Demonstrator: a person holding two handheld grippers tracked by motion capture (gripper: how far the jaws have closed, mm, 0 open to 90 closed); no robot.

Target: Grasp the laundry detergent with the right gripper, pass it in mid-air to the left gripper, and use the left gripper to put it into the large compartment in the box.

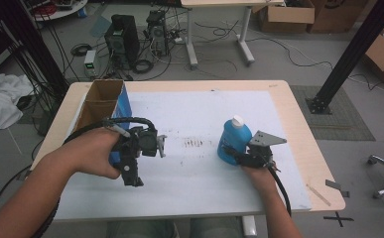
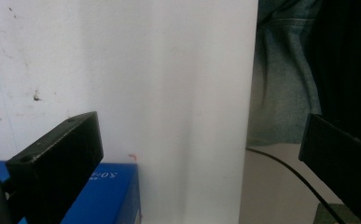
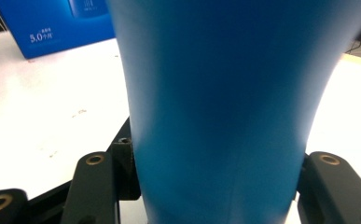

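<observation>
A blue bottle (image 1: 233, 141) with a white cap stands upright right of centre on the white mat (image 1: 189, 111). My right gripper (image 1: 235, 155) is shut on its lower body from the near side. In the right gripper view the bottle (image 3: 220, 102) sits tight between both black jaws. At the left, a hand holds my left gripper (image 1: 161, 145) a little above the mat, pointing right. It is open, and in its own view the left gripper (image 2: 201, 154) has wide-apart jaws with nothing between them. An open-topped blue carton (image 1: 105, 104) stands just behind the left hand.
The wooden table's edge (image 1: 298, 124) borders the mat on the right, with a thin strip (image 1: 318, 194) near its front right corner. Brown specks (image 1: 194, 143) mark the mat's middle. Computers (image 1: 122, 39), cables and cardboard boxes (image 1: 286, 15) lie on the floor beyond.
</observation>
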